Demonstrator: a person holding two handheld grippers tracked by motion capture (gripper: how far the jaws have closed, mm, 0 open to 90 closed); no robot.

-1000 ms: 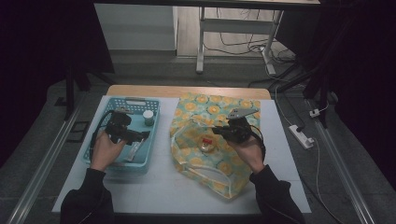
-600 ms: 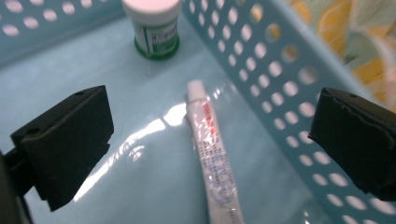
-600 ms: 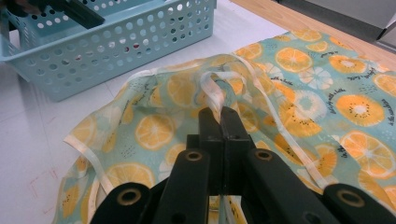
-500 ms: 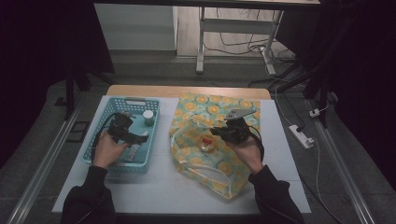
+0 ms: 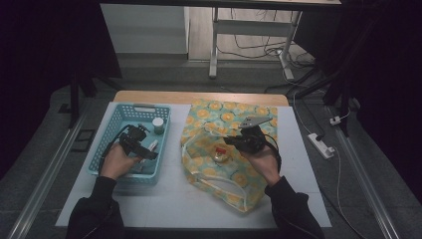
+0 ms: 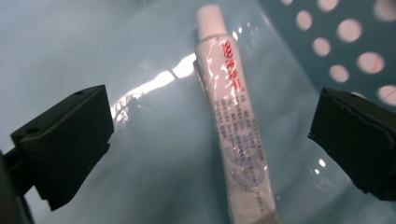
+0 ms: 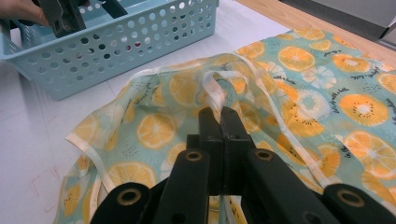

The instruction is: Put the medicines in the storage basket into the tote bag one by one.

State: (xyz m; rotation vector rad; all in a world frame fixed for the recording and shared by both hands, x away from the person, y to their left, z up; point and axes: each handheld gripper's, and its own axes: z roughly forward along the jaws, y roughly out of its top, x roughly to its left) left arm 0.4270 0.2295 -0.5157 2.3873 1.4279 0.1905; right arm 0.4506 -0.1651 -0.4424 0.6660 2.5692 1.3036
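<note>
Tube [image 6: 233, 126]: white w/ red print, flat in blue basket [image 6: 355, 42].

White tube [image 6: 233, 121] with red print, flat in blue basket [image 5: 117, 134], orange-print bag [image 7: 299, 93] edge lifted.

Left black two-jaw gripper [image 5: 141, 150] is held low inside the light-blue perforated plastic basket [image 5: 114, 130], jaws spread wide, nothing gripped. Right black two-jaw gripper [image 5: 234, 141] is held right of that basket, jaws pressed together.
</note>
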